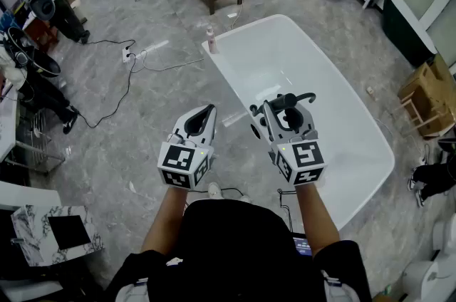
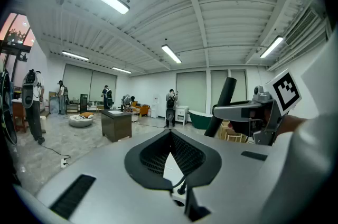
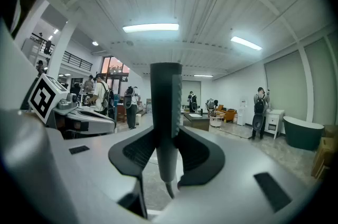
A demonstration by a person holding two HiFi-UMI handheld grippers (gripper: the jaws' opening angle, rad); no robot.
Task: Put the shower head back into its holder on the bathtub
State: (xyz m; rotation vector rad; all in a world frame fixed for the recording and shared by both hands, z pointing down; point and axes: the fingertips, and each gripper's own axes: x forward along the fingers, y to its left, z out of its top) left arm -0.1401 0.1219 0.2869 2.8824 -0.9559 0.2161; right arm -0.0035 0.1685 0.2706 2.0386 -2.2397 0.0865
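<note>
Right tool (image 3: 168,139) grips the dark shower head (image 3: 166,96) by its handle, over the near end of the white bathtub (image 1: 285,51), with the left tool (image 2: 170,138) closed and empty just beside it; I can't spot the holder, so I'd locate it first, then lower the handle in slowly.

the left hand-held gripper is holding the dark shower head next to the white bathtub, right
Not quite: the wrong side is named. The dark shower head is clamped in the right hand-held gripper, as the right gripper view shows. The left hand-held gripper has its jaws together with nothing between them. The rest holds: it is held next to the white bathtub.
</note>
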